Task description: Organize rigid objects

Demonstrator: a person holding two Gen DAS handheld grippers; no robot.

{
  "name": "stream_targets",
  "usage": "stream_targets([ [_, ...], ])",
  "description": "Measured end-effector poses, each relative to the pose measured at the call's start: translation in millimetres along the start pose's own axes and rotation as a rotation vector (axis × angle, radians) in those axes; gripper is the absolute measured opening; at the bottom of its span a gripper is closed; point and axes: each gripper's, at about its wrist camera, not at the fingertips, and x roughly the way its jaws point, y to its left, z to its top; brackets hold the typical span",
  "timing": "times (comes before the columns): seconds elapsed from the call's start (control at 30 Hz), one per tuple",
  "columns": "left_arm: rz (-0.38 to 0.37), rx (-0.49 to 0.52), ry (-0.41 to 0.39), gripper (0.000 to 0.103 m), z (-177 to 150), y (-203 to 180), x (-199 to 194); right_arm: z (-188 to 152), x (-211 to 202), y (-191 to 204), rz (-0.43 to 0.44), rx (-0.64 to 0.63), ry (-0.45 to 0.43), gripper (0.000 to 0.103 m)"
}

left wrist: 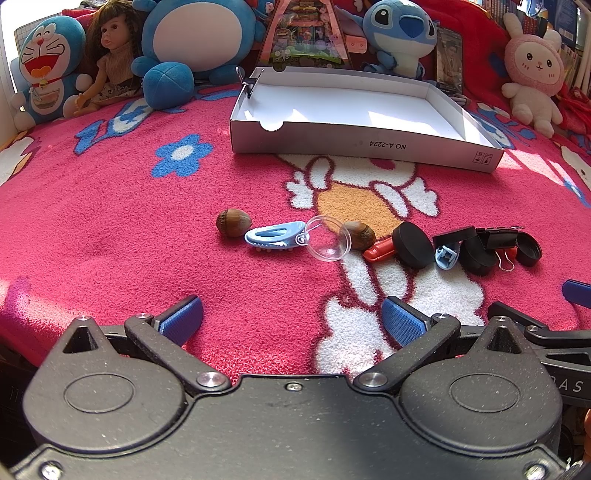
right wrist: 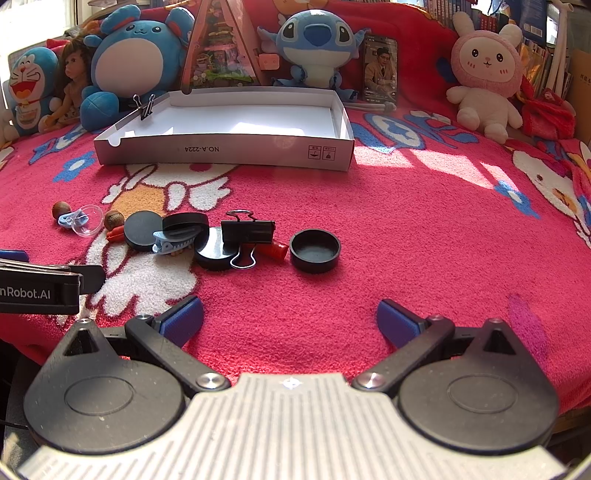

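Note:
Small rigid objects lie in a row on the pink blanket: two acorns (left wrist: 233, 222) (left wrist: 359, 235), a blue clip (left wrist: 274, 237), a clear dome (left wrist: 327, 239), a red piece (left wrist: 378, 250), black round lids (left wrist: 412, 245), a black binder clip (right wrist: 248, 230) and a black cap (right wrist: 314, 250). An open white box (left wrist: 351, 107) (right wrist: 236, 125) stands beyond them, empty but for a binder clip (right wrist: 146, 105) on its left wall. My left gripper (left wrist: 291, 319) is open and empty, short of the row. My right gripper (right wrist: 290, 317) is open and empty, short of the cap.
Plush toys, a doll (left wrist: 110, 55) and a triangular toy house (left wrist: 308, 33) line the back. A pink rabbit plush (right wrist: 484, 74) sits at back right. The left gripper's body (right wrist: 40, 286) shows at the left edge of the right wrist view.

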Motion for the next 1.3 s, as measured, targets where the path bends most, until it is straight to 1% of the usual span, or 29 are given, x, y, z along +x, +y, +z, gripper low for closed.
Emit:
stream_targets([
  [0.53, 0.000, 0.001, -0.003, 0.103, -0.1, 0.1, -0.1, 0.4, 0.4, 0.8, 0.000, 0.000, 0.000, 0.103],
  [0.7, -0.007, 0.010, -0.017, 0.103, -3.0, 0.8, -1.3, -0.1, 1.0, 3.4, 0.002, 0.000, -0.006, 0.103],
  [0.77, -0.012, 0.010, -0.028, 0.103, -3.7, 5.2, -2.0, -2.8, -2.0, -3.8, 0.007, 0.002, -0.015, 0.103],
  [1.0, -0.015, -0.022, -0.047, 0.102, -2.3, 8.6, -1.3, -5.0, -0.1, -3.2, 0.010, 0.005, -0.028, 0.103],
  [1.03, -0.019, -0.033, -0.051, 0.101, -2.3, 10.1, -2.2, -4.9, 0.9, -1.1, 0.009, 0.005, -0.028, 0.103],
  [1.13, -0.025, -0.063, -0.068, 0.091, -0.3, 15.4, -5.1, -8.2, 0.3, 1.9, -0.002, 0.017, -0.058, 0.103],
  [1.2, -0.031, -0.063, -0.082, 0.080, 1.6, 16.2, -7.1, -9.2, -0.9, 2.9, -0.012, 0.025, -0.072, 0.103],
  [1.3, -0.043, -0.044, -0.098, 0.071, 2.2, 14.1, -9.4, -9.1, -0.7, 2.7, -0.005, 0.021, -0.076, 0.103],
])
